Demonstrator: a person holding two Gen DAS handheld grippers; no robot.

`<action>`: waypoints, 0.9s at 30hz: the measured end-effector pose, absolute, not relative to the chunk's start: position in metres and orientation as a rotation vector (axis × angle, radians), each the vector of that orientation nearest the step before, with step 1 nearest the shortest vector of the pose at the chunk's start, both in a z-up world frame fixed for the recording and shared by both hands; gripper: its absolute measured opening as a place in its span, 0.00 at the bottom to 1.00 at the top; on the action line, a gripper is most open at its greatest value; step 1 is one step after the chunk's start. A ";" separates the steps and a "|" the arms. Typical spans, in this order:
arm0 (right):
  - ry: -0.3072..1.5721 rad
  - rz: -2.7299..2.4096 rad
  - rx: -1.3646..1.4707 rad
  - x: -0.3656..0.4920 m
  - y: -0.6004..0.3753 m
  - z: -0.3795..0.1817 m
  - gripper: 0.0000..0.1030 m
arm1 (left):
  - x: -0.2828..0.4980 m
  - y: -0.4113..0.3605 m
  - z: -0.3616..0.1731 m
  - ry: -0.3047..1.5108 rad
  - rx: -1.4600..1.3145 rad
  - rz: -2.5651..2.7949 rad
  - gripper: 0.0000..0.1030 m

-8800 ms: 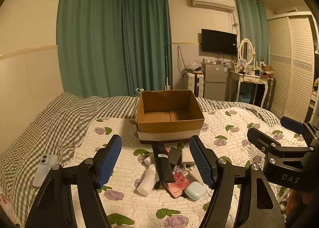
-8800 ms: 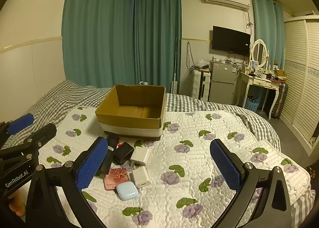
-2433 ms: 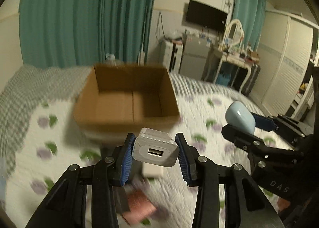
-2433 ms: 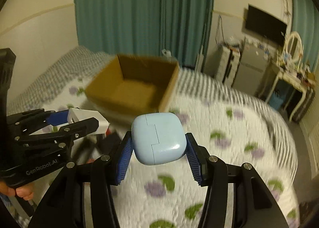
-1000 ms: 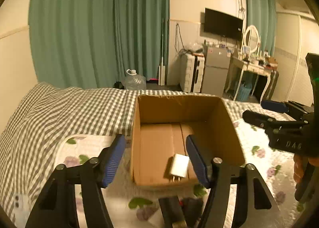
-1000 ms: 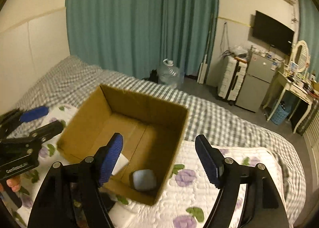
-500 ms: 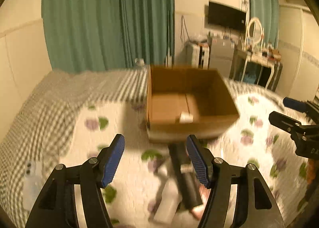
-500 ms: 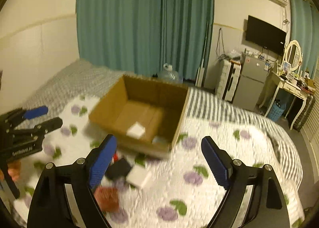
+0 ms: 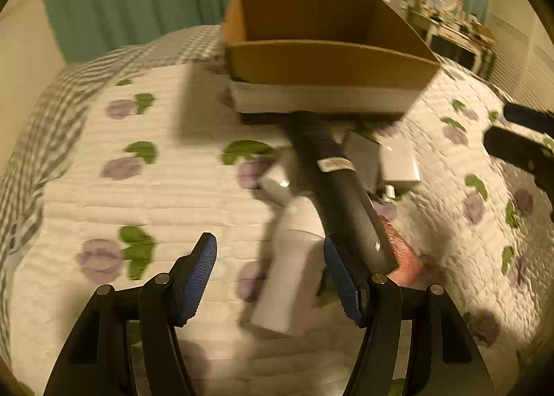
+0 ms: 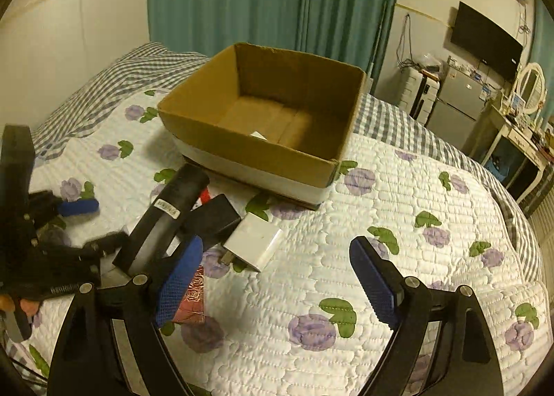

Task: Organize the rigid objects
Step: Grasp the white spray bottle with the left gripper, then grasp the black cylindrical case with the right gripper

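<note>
One cardboard box (image 10: 266,119) sits on the quilted bed (image 10: 432,222), with a white charger (image 10: 258,135) just showing on its floor. In front of the box lies a cluster: one long black tube (image 9: 341,191) bearing a small white label whose print is too blurred to read, one white bottle (image 9: 287,274) beside it, one black block (image 10: 213,216), one white adapter (image 10: 254,243) and one red packet (image 10: 192,302). The left gripper (image 9: 270,278) has its fingers spread, empty, around the bottle's base. The right gripper (image 10: 273,285) is likewise spread wide, holding nothing, above the quilt near the adapter.
</note>
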State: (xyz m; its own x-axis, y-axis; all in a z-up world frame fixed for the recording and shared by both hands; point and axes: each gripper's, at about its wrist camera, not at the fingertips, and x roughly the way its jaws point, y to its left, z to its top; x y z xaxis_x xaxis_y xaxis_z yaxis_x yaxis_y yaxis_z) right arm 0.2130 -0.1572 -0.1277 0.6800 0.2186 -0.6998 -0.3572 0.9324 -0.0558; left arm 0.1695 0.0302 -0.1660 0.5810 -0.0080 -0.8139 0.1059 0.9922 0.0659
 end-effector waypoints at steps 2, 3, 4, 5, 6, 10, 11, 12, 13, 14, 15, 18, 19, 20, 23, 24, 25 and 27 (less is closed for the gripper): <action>0.769 0.318 -0.187 0.216 -0.161 -0.130 0.84 | 0.173 0.024 -0.173 0.980 0.127 -0.089 0.63; 0.775 0.314 -0.184 0.217 -0.161 -0.131 0.84 | 0.176 0.021 -0.178 0.999 0.136 -0.093 0.63; 0.777 0.312 -0.183 0.217 -0.162 -0.132 0.85 | 0.179 0.018 -0.182 1.010 0.146 -0.089 0.63; 0.780 0.312 -0.182 0.218 -0.162 -0.133 0.84 | 0.182 0.017 -0.186 1.016 0.149 -0.080 0.59; 0.780 0.311 -0.183 0.218 -0.162 -0.133 0.84 | 0.184 0.017 -0.188 1.022 0.139 -0.088 0.52; 0.779 0.309 -0.190 0.218 -0.159 -0.134 0.84 | 0.182 0.017 -0.186 1.014 0.117 -0.114 0.44; 0.780 0.308 -0.192 0.218 -0.158 -0.134 0.84 | 0.179 0.018 -0.183 0.999 0.111 -0.112 0.44; 0.780 0.311 -0.193 0.218 -0.158 -0.134 0.84 | 0.178 0.020 -0.179 0.989 0.104 -0.108 0.44; 0.780 0.316 -0.194 0.218 -0.156 -0.135 0.84 | 0.175 0.023 -0.172 0.969 0.087 -0.105 0.44; 0.776 0.330 -0.196 0.217 -0.153 -0.135 0.84 | 0.170 0.028 -0.164 0.941 0.063 -0.100 0.44; 0.771 0.342 -0.198 0.216 -0.150 -0.136 0.84 | 0.167 0.033 -0.157 0.921 0.045 -0.091 0.44; 0.763 0.381 -0.215 0.215 -0.141 -0.140 0.84 | 0.161 0.052 -0.140 0.863 -0.023 -0.037 0.44; 0.769 0.400 -0.216 0.215 -0.137 -0.143 0.84 | 0.162 0.057 -0.137 0.855 -0.034 -0.021 0.44; 0.780 0.420 -0.216 0.216 -0.132 -0.146 0.84 | 0.163 0.063 -0.135 0.846 -0.046 0.005 0.44; 0.805 0.472 -0.243 0.217 -0.113 -0.159 0.84 | 0.167 0.073 -0.136 0.845 -0.063 0.054 0.44; 0.812 0.485 -0.263 0.218 -0.105 -0.163 0.84 | 0.169 0.075 -0.138 0.850 -0.070 0.061 0.44; 0.819 0.498 -0.282 0.220 -0.098 -0.168 0.84 | 0.171 0.075 -0.138 0.853 -0.071 0.064 0.44; 0.839 0.522 -0.313 0.223 -0.084 -0.179 0.84 | 0.172 0.075 -0.140 0.856 -0.071 0.075 0.44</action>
